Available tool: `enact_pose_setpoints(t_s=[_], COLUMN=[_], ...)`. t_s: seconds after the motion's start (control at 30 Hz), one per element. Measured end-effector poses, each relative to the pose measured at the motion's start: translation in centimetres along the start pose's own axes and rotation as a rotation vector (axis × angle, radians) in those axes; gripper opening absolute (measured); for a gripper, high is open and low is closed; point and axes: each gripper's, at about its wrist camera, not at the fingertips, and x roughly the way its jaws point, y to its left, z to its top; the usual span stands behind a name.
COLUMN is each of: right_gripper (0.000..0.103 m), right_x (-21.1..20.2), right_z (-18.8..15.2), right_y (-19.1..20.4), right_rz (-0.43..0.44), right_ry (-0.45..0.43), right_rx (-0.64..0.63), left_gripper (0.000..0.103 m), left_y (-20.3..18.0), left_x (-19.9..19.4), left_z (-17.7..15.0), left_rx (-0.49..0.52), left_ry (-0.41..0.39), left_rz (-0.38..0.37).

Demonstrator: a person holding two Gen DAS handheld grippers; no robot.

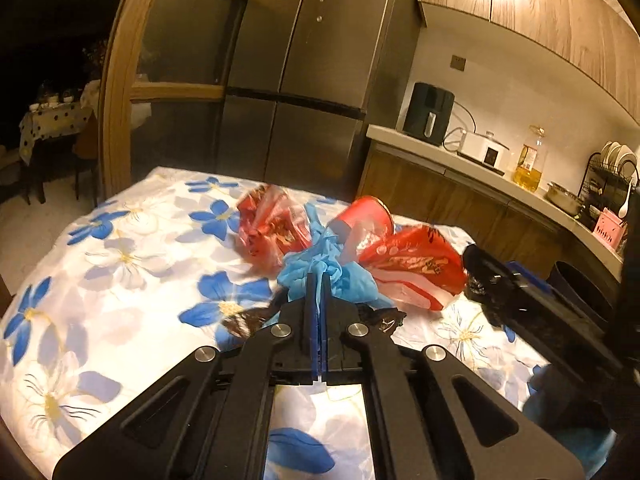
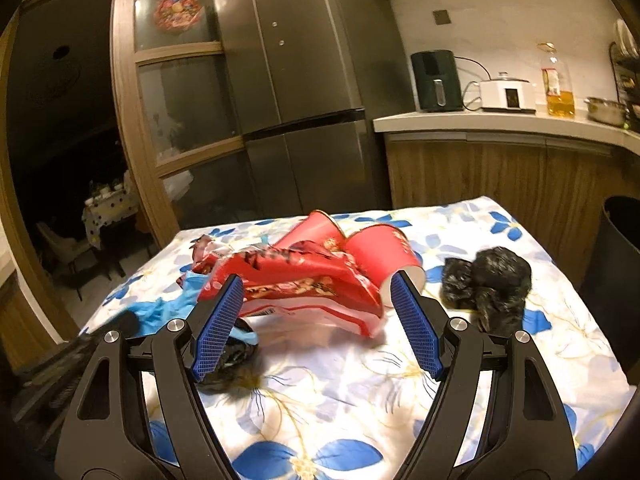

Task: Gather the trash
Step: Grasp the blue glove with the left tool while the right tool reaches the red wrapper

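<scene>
On the floral tablecloth (image 1: 120, 272) lies a heap of trash. My left gripper (image 1: 320, 280) is shut, its fingertips pinched into a crumpled blue glove (image 1: 304, 264). Behind the glove lie a red paper cup (image 1: 368, 216), a red wrapper (image 1: 416, 268) and a crumpled red film (image 1: 268, 220). My right gripper (image 2: 318, 280) stands open just in front of the red wrapper (image 2: 304, 284), without touching it. Red cups (image 2: 380, 256) lie behind that wrapper. A crumpled black bag (image 2: 488, 284) sits to its right, and the blue glove (image 2: 172, 308) to its left.
A dark wrapper (image 2: 228, 364) lies under the right gripper's left finger. A black bin (image 2: 620, 264) stands beside the table's right edge. Behind the table are a fridge (image 2: 304, 80) and a counter (image 2: 500, 124) with appliances and an oil bottle.
</scene>
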Motion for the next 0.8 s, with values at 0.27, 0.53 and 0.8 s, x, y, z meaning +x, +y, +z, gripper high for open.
enact_pose_setpoints(t_s=[0.27,0.53,0.8], right_gripper=[0.075,0.075,0.062], right_x=[1.5,4.2,4.6], right_z=[0.8,1.7,-0.7], right_y=[1.1,1.8,0.6], right_rz=[0.018,0.039,0.018], right_ry=[-0.005,0.039,0.116], right_rx=[-0.018,-0.011,0.034], left_gripper=[0.0,0.0,0.0], left_y=[2.3,2.8,3.2], left_x=[-1.6,-1.1,-1.0], left_z=[1.4,1.4,1.4], left_rx=[-0.046,-0.046,-0.058], left_ry=[-0.041,-0.027,-0.019], left_rz=[0.021,0.016,0.007])
